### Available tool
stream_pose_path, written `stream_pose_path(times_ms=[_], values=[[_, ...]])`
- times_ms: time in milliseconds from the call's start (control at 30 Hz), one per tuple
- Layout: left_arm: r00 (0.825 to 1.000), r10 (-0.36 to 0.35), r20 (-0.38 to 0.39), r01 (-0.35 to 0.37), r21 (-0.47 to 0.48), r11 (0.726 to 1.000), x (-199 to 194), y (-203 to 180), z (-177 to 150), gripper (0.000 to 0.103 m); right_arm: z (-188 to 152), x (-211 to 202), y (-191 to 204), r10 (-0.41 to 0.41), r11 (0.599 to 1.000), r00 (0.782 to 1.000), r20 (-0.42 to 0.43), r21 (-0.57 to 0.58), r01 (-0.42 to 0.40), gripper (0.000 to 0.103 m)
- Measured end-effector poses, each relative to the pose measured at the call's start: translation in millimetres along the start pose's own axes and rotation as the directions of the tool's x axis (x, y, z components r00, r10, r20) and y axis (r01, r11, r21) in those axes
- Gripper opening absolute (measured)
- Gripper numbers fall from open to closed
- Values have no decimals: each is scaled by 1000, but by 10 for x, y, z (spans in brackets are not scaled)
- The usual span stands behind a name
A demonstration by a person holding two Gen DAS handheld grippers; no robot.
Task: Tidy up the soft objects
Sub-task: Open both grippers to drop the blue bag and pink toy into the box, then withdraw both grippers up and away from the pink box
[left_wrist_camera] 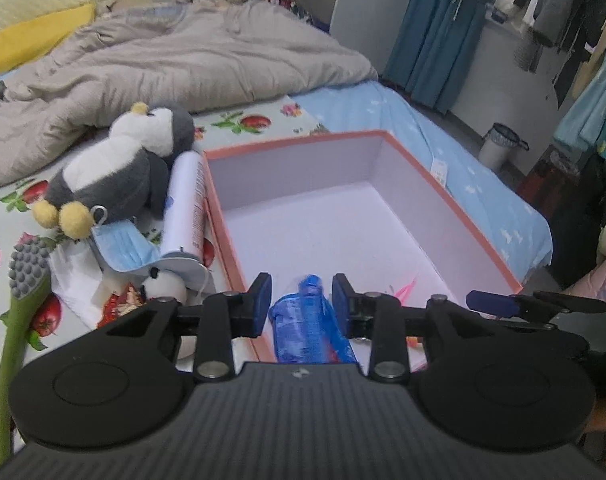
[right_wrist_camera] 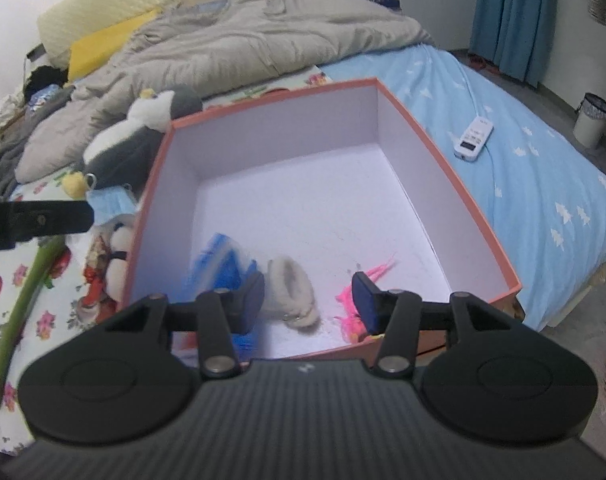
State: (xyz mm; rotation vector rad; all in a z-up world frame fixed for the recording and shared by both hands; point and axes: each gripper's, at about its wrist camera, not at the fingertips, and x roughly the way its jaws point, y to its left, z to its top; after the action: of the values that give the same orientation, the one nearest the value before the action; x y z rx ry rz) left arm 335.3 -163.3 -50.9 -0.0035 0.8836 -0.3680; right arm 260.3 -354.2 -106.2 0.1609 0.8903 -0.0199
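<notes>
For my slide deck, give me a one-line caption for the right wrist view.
Open right gripper over fluffy white item in pink-rimmed box, penguin plush waiting outside.

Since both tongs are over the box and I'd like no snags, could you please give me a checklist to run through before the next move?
1. Left tongs free of the blue bag: ok, there are gaps on both sides of it.
2. Right tongs free of the white plush: ok, open, pads not pressing it.
3. Bag inside the box: ok in the right wrist view.
4. Pink item in the box: ok.
5. Penguin, mask and spray can boxed: not ok, they lie to the left of it.
6. Room left in the box: ok, the far half of its floor is bare.
</notes>
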Motion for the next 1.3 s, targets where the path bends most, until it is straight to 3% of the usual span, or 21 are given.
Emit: stream_pose_path(times_ms=[333, 633, 1300], values=[[995, 5, 97, -1, -41, 999, -572, 190, -351, 38, -130, -491, 186, 41, 999, 993, 107, -16, -39, 51], [991, 47, 122, -41, -56, 998, -879, 309, -702, 38, -354, -770, 388, 72, 997, 978, 194, -52, -63, 51], [977, 106, 187, -88, -106, 991, -1609, 676, -1396, 38, -826, -1233, 871, 141, 986, 960, 242, -120, -115, 51]])
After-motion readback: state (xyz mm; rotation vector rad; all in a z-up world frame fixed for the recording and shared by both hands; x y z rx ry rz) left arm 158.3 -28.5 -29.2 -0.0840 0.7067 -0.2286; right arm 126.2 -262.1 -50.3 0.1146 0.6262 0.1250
